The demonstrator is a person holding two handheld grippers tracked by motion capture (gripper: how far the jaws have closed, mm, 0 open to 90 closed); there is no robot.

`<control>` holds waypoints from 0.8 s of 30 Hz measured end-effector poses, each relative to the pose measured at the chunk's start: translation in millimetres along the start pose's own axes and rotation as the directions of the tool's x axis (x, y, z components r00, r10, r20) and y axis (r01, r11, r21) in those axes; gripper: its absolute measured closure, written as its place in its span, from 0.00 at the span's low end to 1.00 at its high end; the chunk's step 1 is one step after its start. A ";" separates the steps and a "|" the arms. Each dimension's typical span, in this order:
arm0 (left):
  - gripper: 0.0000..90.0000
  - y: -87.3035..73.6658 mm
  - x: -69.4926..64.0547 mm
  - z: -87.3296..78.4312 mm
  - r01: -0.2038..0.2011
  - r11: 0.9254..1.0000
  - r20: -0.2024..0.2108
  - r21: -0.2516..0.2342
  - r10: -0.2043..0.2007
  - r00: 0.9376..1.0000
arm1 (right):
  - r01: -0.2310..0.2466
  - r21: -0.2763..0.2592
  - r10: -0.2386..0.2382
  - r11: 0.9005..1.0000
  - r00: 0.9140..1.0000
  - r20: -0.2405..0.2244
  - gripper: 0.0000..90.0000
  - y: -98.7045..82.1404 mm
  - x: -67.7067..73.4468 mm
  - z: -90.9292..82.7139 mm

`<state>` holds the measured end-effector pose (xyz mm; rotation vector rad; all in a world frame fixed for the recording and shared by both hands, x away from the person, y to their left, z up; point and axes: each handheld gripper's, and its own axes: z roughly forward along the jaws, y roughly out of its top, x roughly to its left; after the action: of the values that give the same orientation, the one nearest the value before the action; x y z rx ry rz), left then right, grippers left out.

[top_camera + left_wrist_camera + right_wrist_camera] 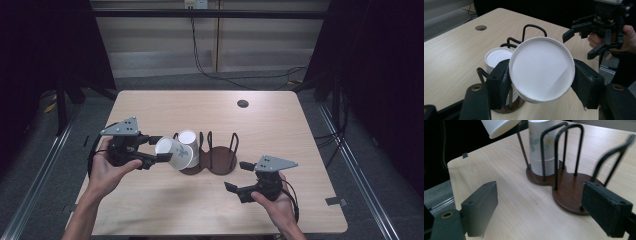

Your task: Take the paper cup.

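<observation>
- The left gripper [161,149] clamps a white paper cup [174,152] by its sides, both pads pressed against the wall; the cup lies tilted on its side in the air, right over the left bay of the cup holder [209,161].
- The left gripper view looks straight at the held cup's flat white bottom [541,68], which the high view cannot show; behind it stands the stack of paper cups [496,58] in the holder, bottoms up.
- The right gripper view shows the ribbed rims at the foot of that stack [541,147], so several cups are nested there, though their number cannot be read. A floral print runs down the side.
- The right gripper [238,176] holds nothing; its jaws stand wide apart, seen in its own view framing bare tabletop and the dark wooden base [567,188].
- In the high view the right gripper sits near the table's [280,125] front edge, just off the holder's right bay, which has no cups in it.
- The far half of the table is free wood, apart from a cable hole [242,103] near the back edge.
- Count: one held cup, one stack, one two-bay holder with black wire loops, two grippers.
</observation>
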<state>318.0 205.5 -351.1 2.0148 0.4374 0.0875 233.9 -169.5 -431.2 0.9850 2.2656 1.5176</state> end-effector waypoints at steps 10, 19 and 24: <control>0.41 -12.7 -2.2 5.9 -0.004 1.000 0.026 0.019 0.004 1.000 | 0.018 -0.013 -0.019 1.000 0.996 -0.086 0.15 29.5 4.1 24.3; 0.41 -21.4 -6.7 12.8 0.007 0.999 0.050 0.044 -0.009 0.999 | 0.030 -0.016 -0.033 0.999 0.982 -0.186 0.20 28.9 15.3 49.0; 0.41 -22.5 -12.4 16.8 -0.012 0.998 0.072 0.068 0.007 0.997 | 0.041 -0.037 -0.048 0.998 0.974 -0.221 0.16 19.3 21.9 50.4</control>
<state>304.6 196.2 -377.2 2.0808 0.3902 0.0056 252.4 -114.3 -432.2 0.7850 2.3836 1.7158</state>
